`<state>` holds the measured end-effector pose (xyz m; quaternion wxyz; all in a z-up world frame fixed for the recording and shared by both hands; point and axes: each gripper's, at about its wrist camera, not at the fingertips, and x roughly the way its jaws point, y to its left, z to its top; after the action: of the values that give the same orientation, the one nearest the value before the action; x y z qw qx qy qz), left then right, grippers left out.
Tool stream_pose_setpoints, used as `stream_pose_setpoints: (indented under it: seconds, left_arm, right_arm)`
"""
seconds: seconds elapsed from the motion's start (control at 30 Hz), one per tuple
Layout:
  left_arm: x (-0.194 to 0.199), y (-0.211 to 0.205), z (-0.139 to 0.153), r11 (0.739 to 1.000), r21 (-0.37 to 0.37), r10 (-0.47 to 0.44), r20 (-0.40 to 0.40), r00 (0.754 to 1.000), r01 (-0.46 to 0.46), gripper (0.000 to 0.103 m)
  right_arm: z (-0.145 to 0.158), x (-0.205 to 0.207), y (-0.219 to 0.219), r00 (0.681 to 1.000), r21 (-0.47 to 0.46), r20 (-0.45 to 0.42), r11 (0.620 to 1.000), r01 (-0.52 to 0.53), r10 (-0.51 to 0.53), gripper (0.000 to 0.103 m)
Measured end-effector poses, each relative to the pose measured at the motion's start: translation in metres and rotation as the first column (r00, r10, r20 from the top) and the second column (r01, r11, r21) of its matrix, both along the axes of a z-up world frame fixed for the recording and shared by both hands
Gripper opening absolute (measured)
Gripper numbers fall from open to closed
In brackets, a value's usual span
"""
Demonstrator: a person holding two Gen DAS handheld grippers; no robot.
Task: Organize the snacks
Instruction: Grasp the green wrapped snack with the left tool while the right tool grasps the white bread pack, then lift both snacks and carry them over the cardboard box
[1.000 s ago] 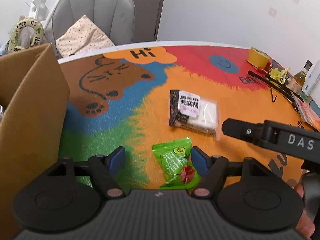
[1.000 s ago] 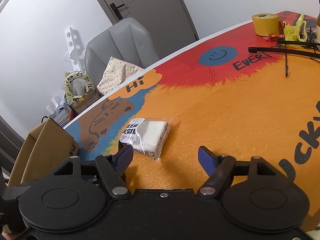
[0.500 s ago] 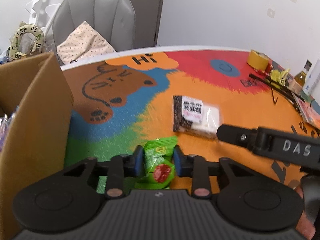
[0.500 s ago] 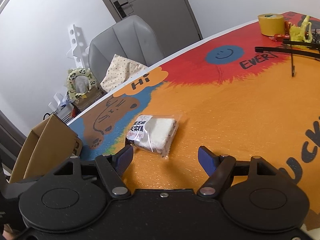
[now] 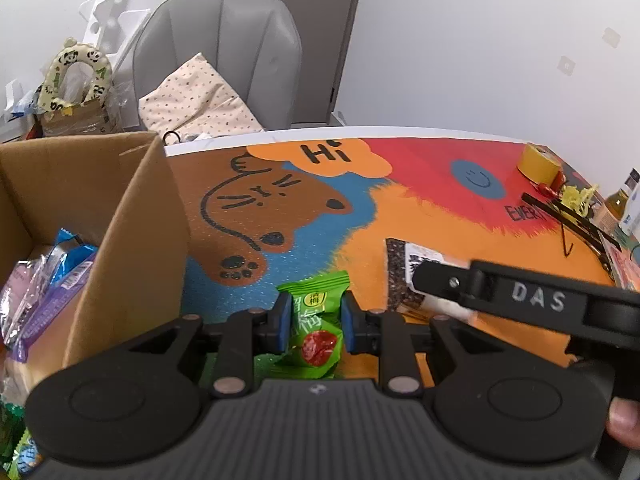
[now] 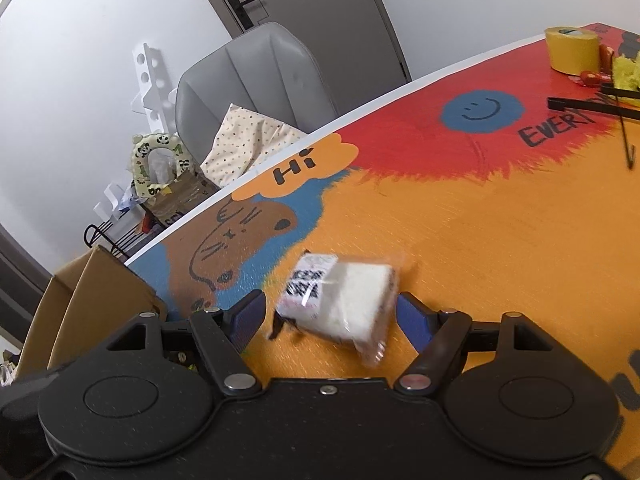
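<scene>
My left gripper (image 5: 314,320) has its blue pads pressed on a green plum snack packet (image 5: 318,292), and its jaws are still closing a little. The packet hangs just above the colourful table mat (image 5: 280,200). An open cardboard box (image 5: 132,216) stands close on the left, with several wrapped snacks (image 5: 48,280) inside. My right gripper (image 6: 330,314) is open around a wrapped white sandwich (image 6: 344,300) lying on the orange part of the mat, with a gap at the left pad. One of its fingers (image 5: 452,282) crosses over the sandwich (image 5: 400,268) in the left wrist view.
A yellow tape roll (image 6: 572,50), a black hanger (image 5: 568,216) and a bottle (image 5: 620,208) sit at the table's far right. A grey chair (image 5: 224,52) with a dotted cushion stands behind the table. The box's corner (image 6: 92,292) is left of my right gripper.
The left gripper has shut on the green packet and raised it slightly, swinging toward the box. The right gripper has moved forward until the sandwich lies between its fingers.
</scene>
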<state>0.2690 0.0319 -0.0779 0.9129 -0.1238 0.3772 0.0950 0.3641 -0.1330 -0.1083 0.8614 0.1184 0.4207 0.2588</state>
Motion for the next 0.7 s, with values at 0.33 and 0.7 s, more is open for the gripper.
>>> stream_pose_setpoints:
  seconds: [0.33, 0.7]
  left_arm:
    - [0.002, 0.001, -0.005, 1.0, -0.009, -0.001, -0.001, 1.0, 0.001, 0.024]
    - [0.002, 0.0, -0.006, 1.0, -0.016, -0.01, 0.0, 1.0, 0.01, 0.024]
  right_arm:
    - [-0.006, 0.006, 0.024, 0.999, -0.142, 0.032, 0.99, 0.018, -0.013, 0.067]
    - [-0.002, -0.012, -0.008, 0.999, -0.145, 0.05, 0.989, 0.019, -0.012, 0.054]
